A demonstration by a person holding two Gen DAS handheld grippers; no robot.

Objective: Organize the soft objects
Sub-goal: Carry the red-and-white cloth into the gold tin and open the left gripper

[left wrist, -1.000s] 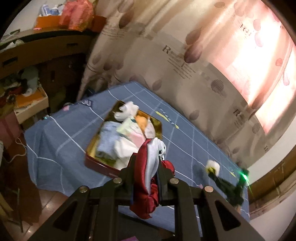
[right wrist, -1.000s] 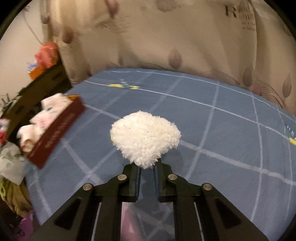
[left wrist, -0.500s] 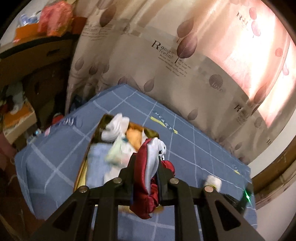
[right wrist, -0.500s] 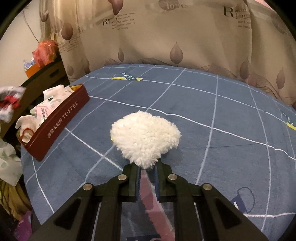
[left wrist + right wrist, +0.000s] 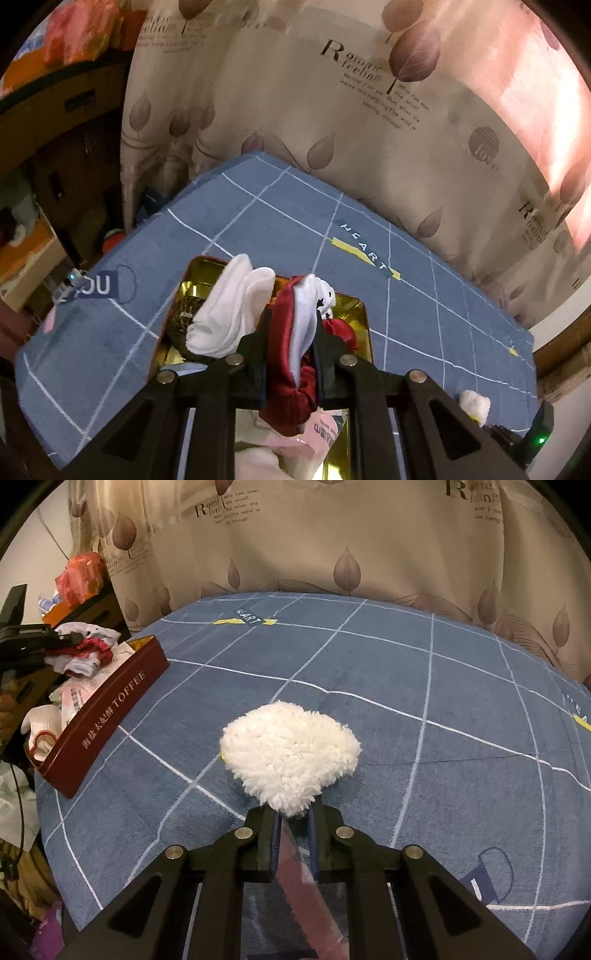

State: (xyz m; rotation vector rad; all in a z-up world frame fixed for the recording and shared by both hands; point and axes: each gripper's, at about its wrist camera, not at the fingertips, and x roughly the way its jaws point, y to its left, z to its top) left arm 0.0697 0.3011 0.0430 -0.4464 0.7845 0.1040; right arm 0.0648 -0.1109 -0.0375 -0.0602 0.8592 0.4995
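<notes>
My left gripper [image 5: 290,332] is shut on a red and white cloth [image 5: 295,354] and holds it over the gold-lined tin [image 5: 360,314], which holds a white cloth [image 5: 229,314] and other soft items. In the right wrist view the tin [image 5: 107,716] is dark red, marked TOFFEE, at the left, with the left gripper [image 5: 66,638] above it. My right gripper [image 5: 293,812] is shut on the edge of a white fluffy pad [image 5: 291,749] over the blue bedspread [image 5: 443,686].
A leaf-print curtain [image 5: 332,92] hangs behind the bed. Dark wooden furniture with clutter [image 5: 55,110] stands to the left. The fluffy pad also shows small in the left wrist view [image 5: 474,402], at the lower right.
My left gripper has moved forward and down with the red and white cloth, now over the tin. The right gripper still holds the pad; its view swung right.
</notes>
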